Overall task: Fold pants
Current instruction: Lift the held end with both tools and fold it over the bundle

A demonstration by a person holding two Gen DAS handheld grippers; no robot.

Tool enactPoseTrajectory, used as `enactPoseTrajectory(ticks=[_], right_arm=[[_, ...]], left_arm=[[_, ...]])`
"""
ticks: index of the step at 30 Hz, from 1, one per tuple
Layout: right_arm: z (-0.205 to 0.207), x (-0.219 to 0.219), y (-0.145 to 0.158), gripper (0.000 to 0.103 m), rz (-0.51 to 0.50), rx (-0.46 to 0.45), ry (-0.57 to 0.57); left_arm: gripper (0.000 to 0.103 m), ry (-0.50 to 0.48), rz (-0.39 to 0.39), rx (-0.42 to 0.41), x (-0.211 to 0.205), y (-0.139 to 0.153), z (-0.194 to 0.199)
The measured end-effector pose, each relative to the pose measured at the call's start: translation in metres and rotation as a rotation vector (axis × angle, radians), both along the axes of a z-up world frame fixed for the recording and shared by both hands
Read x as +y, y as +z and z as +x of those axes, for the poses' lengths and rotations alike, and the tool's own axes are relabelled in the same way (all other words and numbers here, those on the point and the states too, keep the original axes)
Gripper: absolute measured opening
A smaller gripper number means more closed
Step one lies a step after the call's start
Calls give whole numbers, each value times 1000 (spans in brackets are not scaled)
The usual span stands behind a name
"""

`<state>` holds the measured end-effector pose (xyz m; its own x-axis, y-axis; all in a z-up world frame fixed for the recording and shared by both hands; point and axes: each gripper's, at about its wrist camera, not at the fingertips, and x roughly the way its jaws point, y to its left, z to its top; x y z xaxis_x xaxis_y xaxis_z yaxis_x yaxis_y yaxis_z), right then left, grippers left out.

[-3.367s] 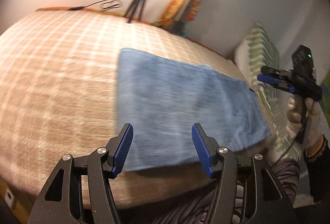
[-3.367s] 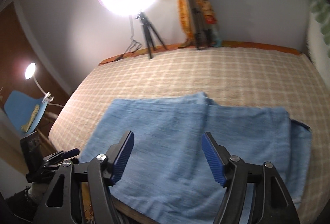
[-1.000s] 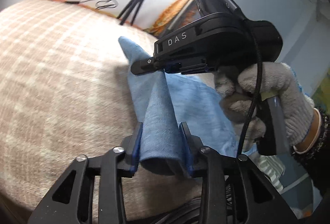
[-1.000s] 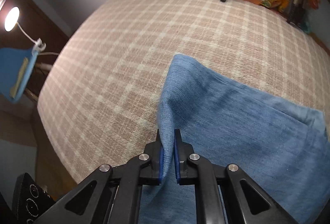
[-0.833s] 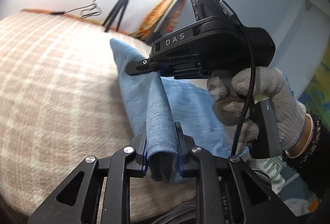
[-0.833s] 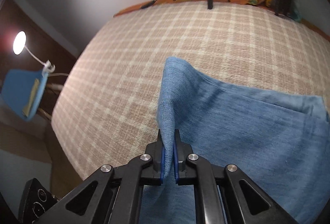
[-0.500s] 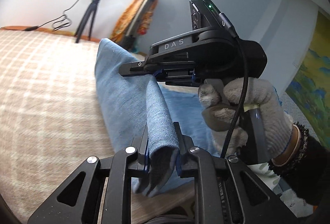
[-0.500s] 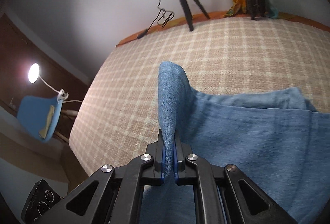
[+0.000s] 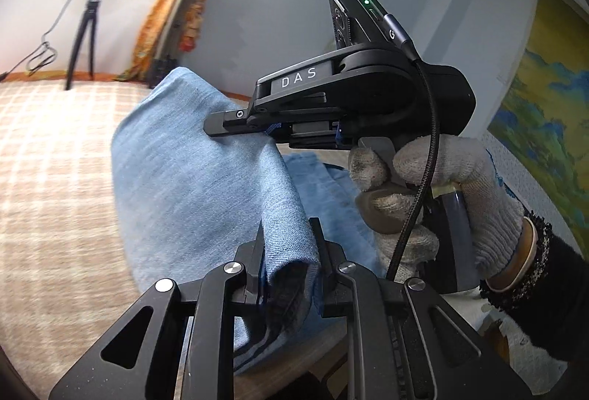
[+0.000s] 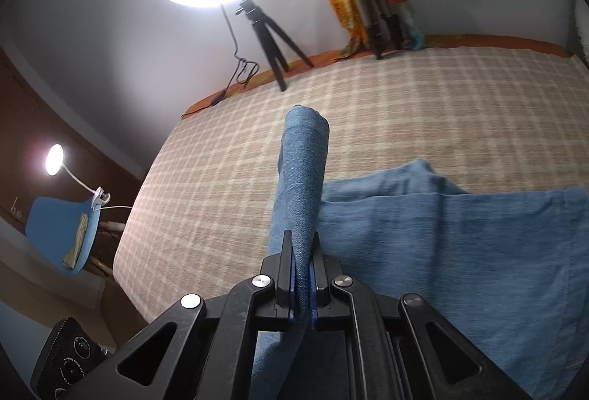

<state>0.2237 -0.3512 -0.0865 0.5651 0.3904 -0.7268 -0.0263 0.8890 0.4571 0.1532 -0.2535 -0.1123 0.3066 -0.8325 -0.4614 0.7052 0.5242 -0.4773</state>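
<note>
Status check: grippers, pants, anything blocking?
Left gripper shut on pants. Right gripper shut on same edge, lifted off bed. Nothing in the way.

Both wrist cameras look closely along their fingers, sharing pants (image 9: 191, 179) and bed (image 10: 423, 112).

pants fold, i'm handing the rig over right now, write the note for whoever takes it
Left gripper: shut on a thick bunched edge of the blue pants, held up off the bed.
Right gripper: shut on a thinner fold of the same edge; in the left wrist view it sits just beyond the left gripper, in a gloved hand.
Pants: one end lifted between both grippers, the rest lying flat on the checked bedspread.
Done: the edge is gripped at two points and raised.
Left: probably carry the lifted end over onto the flat part, lay it down, release, smooth.
</note>
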Motion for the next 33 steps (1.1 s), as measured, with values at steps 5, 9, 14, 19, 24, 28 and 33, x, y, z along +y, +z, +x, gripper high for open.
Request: enactPoseTrajectory(ticks=[5,9,14,19,24,28,33], right_arm=[[-11,-28,2,3,-9,-2,-40],[-18,-44,0,3,-15,5,-62],[-25,-59,-2,3,-21,4,-75],[-32,-73,-5,3,-18,4,-94],[-37,-82,-4,3,-21,3,-109],[-40,-86,-4,3,-25,4,-118],[-43,-91,-6,3,-36,6,-127]], left_arm=[[16,-41,13,1,-24,-1,3],[16,-69,44,-17,-39,-3,7],[16,-96,93,-49,-52,-3,6],[16,-118,117,-66,-63,-2,4],[16,-132,124,-75,-70,-3,8],[16,-144,131,-77,-78,-5,10],[20,-171,134,-69,-83,-6,11]])
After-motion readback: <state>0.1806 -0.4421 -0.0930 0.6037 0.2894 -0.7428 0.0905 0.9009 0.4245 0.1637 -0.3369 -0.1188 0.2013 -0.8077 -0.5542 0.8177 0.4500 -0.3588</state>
